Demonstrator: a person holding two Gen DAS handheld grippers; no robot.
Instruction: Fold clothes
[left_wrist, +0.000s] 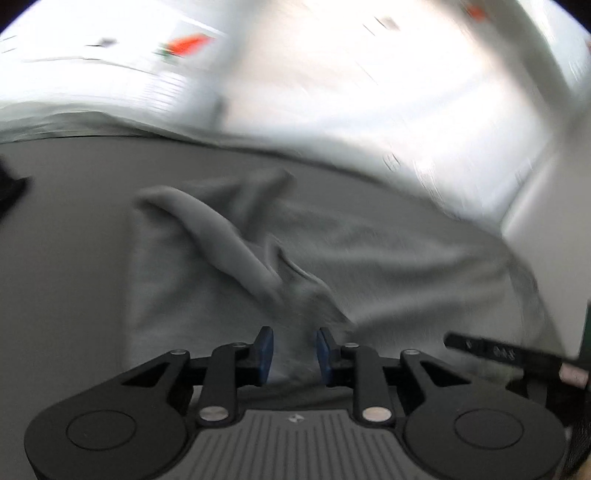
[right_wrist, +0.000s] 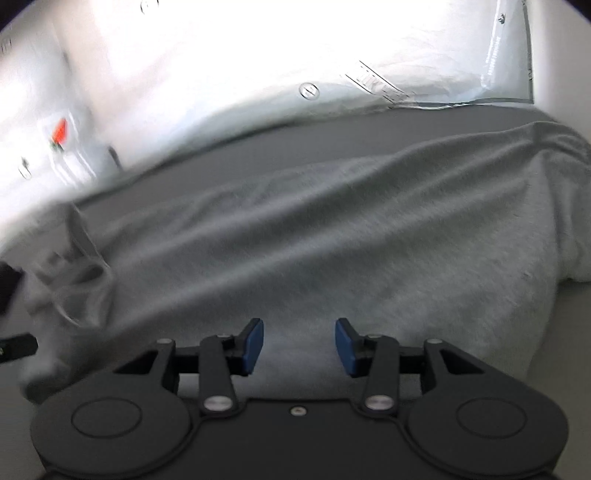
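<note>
So a grey garment (left_wrist: 369, 258) is spread out on a grey tabletop (left_wrist: 66, 236), presumably laid flat like that so it can be folded over in sections. Toward the left end a rumpled bit, probably a sleeve (left_wrist: 218, 236), is bunched up into a ridge on top of the body instead of lying smooth, so that part likely gets dealt with first.

The left gripper (left_wrist: 294, 350) is held low over the cloth right by the base of that ridge. Its blue pads (left_wrist: 266, 350) are set a little apart and nothing looks pinched between them; fabric is seen through the gap, but the shot is blurry, so contact can't be ruled out.

The right gripper (right_wrist: 299, 345) is parked over the flat middle stretch with its jaws noticeably wider and nothing clamped, probably kept ready to pin or lift the body. White plastic bags (right_wrist: 295, 48) are piled behind the table, well clear of the work.
</note>
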